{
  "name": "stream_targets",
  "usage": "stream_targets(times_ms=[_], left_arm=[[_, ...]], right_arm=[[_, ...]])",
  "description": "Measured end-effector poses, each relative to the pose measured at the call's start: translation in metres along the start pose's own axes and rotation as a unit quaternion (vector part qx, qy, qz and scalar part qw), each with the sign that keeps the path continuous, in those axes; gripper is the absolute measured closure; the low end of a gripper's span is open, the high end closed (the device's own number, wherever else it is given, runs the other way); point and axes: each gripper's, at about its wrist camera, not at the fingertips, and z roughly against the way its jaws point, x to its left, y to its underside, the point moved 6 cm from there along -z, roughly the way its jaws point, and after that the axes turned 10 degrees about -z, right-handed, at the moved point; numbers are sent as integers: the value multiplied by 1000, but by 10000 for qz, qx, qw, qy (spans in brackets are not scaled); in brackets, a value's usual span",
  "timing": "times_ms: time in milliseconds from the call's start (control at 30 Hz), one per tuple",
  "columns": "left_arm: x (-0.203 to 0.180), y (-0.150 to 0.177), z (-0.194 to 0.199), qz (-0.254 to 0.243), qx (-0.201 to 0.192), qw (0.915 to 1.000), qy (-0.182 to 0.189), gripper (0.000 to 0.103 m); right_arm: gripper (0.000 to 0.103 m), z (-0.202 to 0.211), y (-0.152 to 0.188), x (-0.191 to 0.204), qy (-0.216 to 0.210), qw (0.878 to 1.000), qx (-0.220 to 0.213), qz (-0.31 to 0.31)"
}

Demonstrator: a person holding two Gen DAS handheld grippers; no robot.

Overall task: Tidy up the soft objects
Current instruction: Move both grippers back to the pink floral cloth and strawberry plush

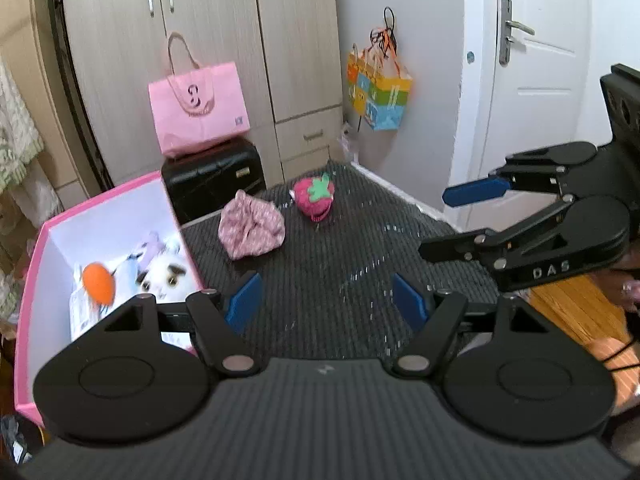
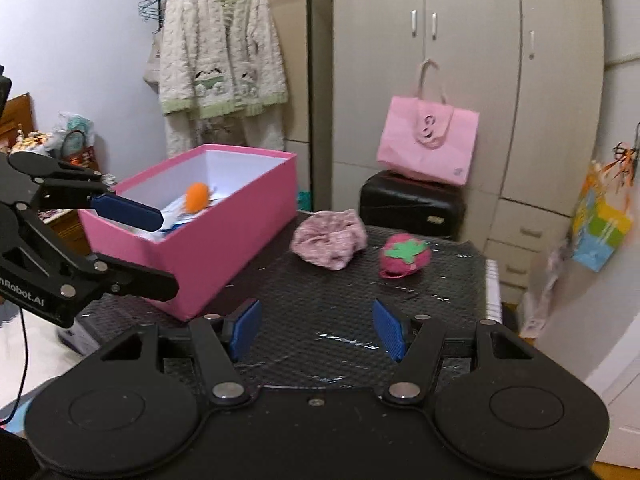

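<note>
A pink box (image 1: 38,292) (image 2: 224,240) stands on the left of a dark mat (image 1: 340,260) (image 2: 332,296). Inside it lie an orange soft toy (image 1: 98,282) (image 2: 197,197) and a white plush cat (image 1: 166,276). A crumpled pink cloth (image 1: 251,226) (image 2: 329,239) and a pink strawberry plush (image 1: 314,196) (image 2: 405,255) lie on the mat beyond both grippers. My left gripper (image 1: 328,304) is open and empty, next to the box. My right gripper (image 2: 316,330) is open and empty; it also shows in the left wrist view (image 1: 444,220).
A black case (image 1: 216,178) (image 2: 412,204) with a pink bag (image 1: 198,112) (image 2: 428,144) on it stands behind the mat by a wardrobe (image 1: 224,40). A colourful bag (image 1: 378,92) hangs on the wall beside a white door (image 1: 532,80). A knitted cardigan (image 2: 220,56) hangs behind the box.
</note>
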Motion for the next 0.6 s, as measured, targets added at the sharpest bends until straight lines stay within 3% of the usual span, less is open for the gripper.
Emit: stream_targets(times_ms=[300,433,600], left_arm=[[6,-19,-58,342,-187,9973,-622,31],[17,-25,-86,503,-203,9906,-1255,31],[28,-28,-116,676,-199,9828,-1707,27]], right_arm=[[36,-43,-7,-54,-8,9991,-410,-138],[36,-70,-14,-81,42,9983,-527,-229],[36,-100,-20,-99,-252,9976,-643,-48]])
